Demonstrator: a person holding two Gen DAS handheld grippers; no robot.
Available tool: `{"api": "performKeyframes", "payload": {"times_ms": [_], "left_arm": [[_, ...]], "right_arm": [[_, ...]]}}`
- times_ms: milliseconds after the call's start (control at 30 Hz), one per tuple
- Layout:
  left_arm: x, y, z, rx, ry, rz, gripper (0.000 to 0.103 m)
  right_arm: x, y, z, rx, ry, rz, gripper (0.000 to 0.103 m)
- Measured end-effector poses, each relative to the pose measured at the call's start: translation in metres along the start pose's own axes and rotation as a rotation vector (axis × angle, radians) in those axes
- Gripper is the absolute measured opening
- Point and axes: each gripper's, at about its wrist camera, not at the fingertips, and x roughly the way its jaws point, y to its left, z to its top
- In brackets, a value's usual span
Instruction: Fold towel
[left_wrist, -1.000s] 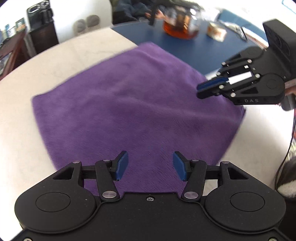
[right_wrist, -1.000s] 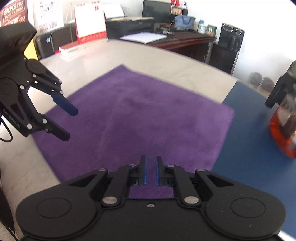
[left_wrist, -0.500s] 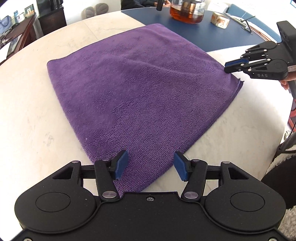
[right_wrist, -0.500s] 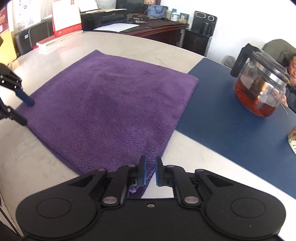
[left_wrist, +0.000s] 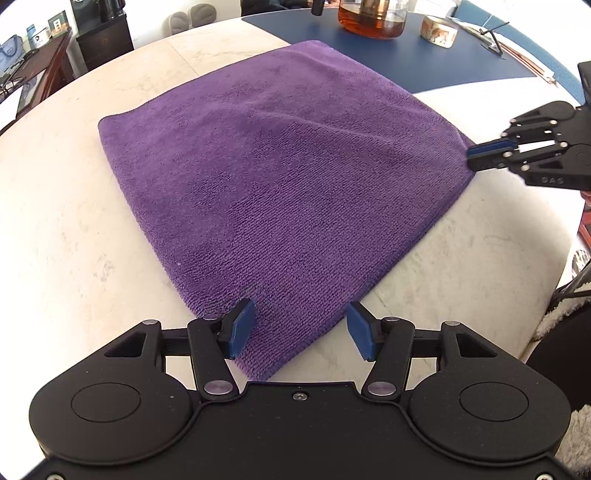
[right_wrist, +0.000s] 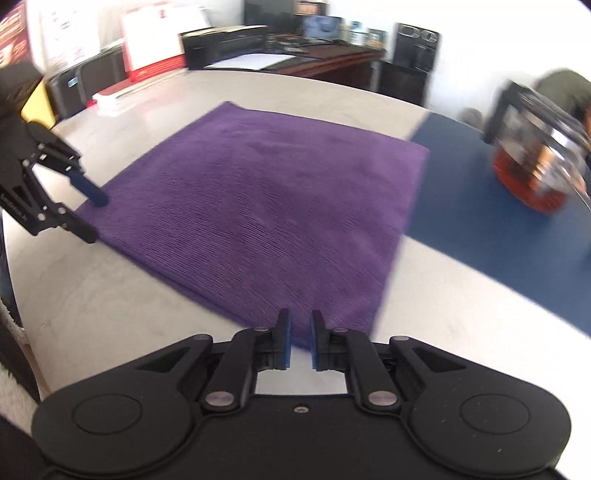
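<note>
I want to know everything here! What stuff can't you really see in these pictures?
- Glass teapot: left wrist view cuts off its top at the picture's edge; right wrist view smears it with motion blur.
- Right gripper: whether it pinches the purple towel corner is unclear; its own fingers and the blur hide the contact.
- Shelf items in the background: too small and blurred.
- Towel's underside: hidden against the table.

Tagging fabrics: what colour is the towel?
Solid purple, no pattern. The towel shows sharpest in the left wrist view.
</note>
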Motion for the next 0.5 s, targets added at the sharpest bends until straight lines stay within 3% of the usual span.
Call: {"api": "performKeyframes", "payload": {"times_ms": [100, 267, 500], "left_arm": [[-0.006, 0.001, 0.005, -0.001, -0.017, 0.001, 0.055], [-0.018, 0.003, 0.019, 0.000, -0.060, -0.001, 0.055], [0.015, 0.002, 0.109, 0.061, -0.219, -0.131, 0.055]], "right_arm": [[-0.008, -0.010, -0.001, 0.041, 0.013, -0.021, 0.008], [-0.008, -0.005, 0.030, 0.003, -0.083, 0.028, 0.008], [0.061, 0.000, 0.096, -0.128, -0.115, 0.078, 0.008]]}}
